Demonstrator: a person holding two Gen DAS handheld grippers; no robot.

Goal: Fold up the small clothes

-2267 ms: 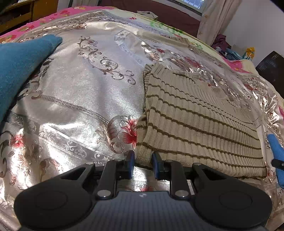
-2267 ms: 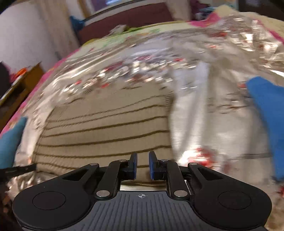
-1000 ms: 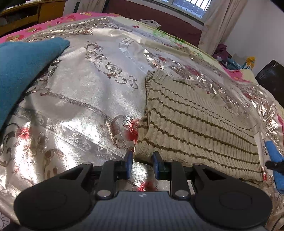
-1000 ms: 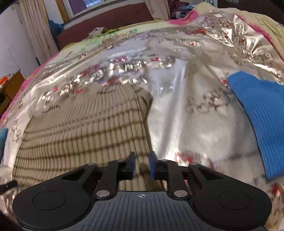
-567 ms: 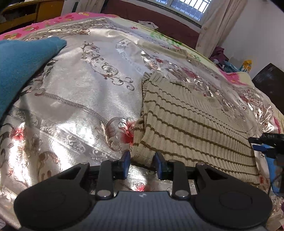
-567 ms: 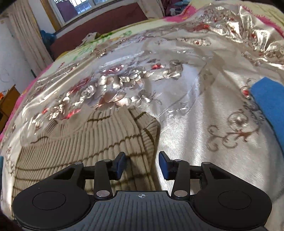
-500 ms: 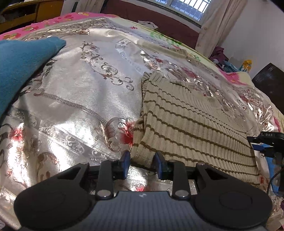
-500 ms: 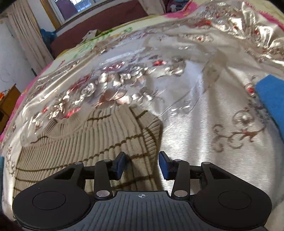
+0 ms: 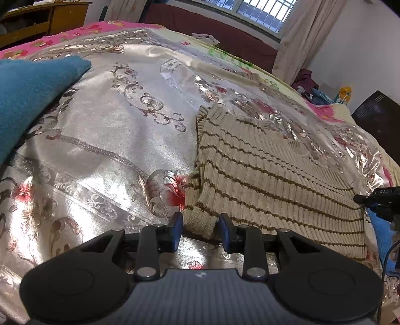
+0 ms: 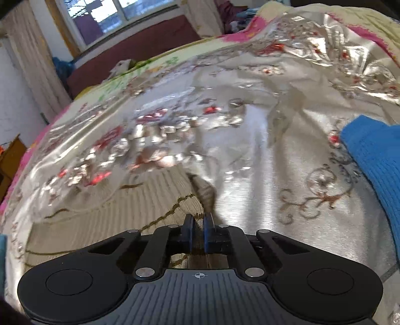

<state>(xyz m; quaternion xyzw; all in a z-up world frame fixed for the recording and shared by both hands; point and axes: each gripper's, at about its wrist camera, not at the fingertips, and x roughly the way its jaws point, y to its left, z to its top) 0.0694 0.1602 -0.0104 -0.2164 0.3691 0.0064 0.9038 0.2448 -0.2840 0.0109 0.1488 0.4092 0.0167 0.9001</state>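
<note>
A beige knit sweater with brown stripes (image 9: 270, 175) lies flat on the silver floral bedspread (image 9: 112, 140). My left gripper (image 9: 200, 226) is open, its fingers on either side of the sweater's near left corner. My right gripper (image 10: 197, 231) is shut on the sweater's right edge (image 10: 200, 225), which shows between its blue pads. The sweater (image 10: 112, 220) spreads to the left in the right wrist view. The right gripper also shows at the far right of the left wrist view (image 9: 382, 200).
A teal folded garment (image 9: 27, 100) lies at the left. A bright blue knit garment (image 10: 375, 170) lies at the right. A dark red headboard (image 9: 212, 32), window and curtains stand beyond the bed. A wooden cabinet (image 9: 37, 20) is at the far left.
My right gripper has closed on the sweater's right edge; half a second ago it was open. My left gripper has opened slightly and moved up to the near left corner.
</note>
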